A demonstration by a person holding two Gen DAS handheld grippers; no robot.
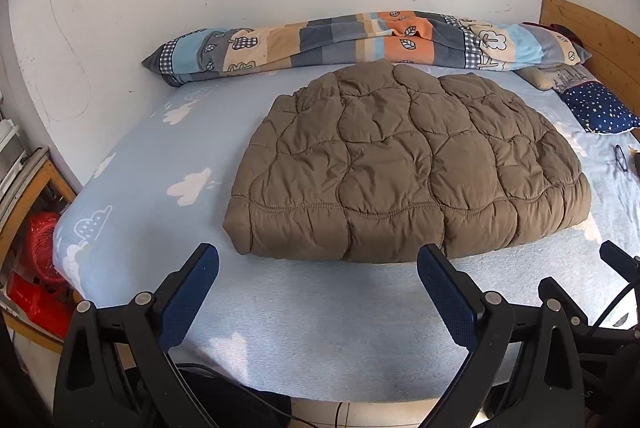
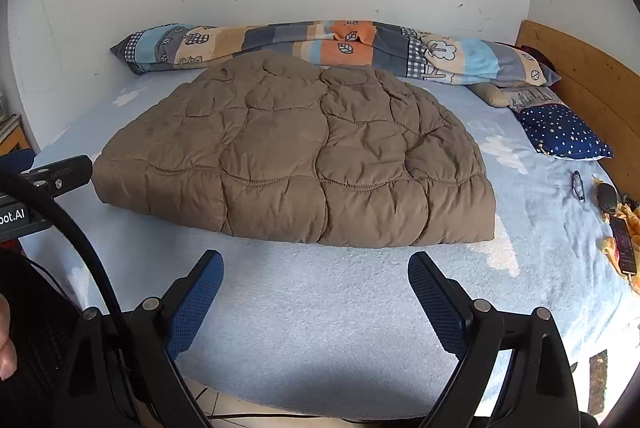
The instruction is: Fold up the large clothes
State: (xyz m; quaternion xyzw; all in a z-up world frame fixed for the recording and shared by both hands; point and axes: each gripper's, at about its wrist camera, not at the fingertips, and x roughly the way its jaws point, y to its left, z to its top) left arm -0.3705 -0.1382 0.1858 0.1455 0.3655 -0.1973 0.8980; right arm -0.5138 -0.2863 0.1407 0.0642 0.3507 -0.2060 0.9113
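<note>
- Left wrist view: the left gripper (image 1: 318, 260) hangs over the near strip of the bed sheet (image 1: 320, 340), its blue pads spread wide with nothing between them.
- The brown quilted jacket (image 1: 404, 164) lies straight ahead and slightly right of this gripper, already doubled into a thick bundle in the middle of the bed.
- Its long axis runs left to right, across the line of the fingers; the stitched hem faces the gripper and sits just beyond the right pad.
- The jacket's near left corner is the closest part to this gripper; the right corner is nearer the other tool, whose tip shows at the right edge.
- Behind the jacket a patchwork blanket roll (image 1: 360, 40) lies along the wall; a star-print pillow (image 1: 600, 108) sits at the far right, apart from the jacket.
- Eyeglasses (image 1: 621, 158) rest on the sheet right of the jacket, apart from it.

- Right wrist view: the right gripper (image 2: 316, 260) is likewise released, pads wide apart, above bare sheet.
- The jacket lies ahead, centred slightly left, hem toward the fingers, not touching them.
- Right of the jacket the eyeglasses lie well apart from it; a phone (image 2: 623, 240) sits further right, on a yellow cloth.
- Judgement: nothing blocks either approach to the hem; only the items on the right could be swept.
</note>
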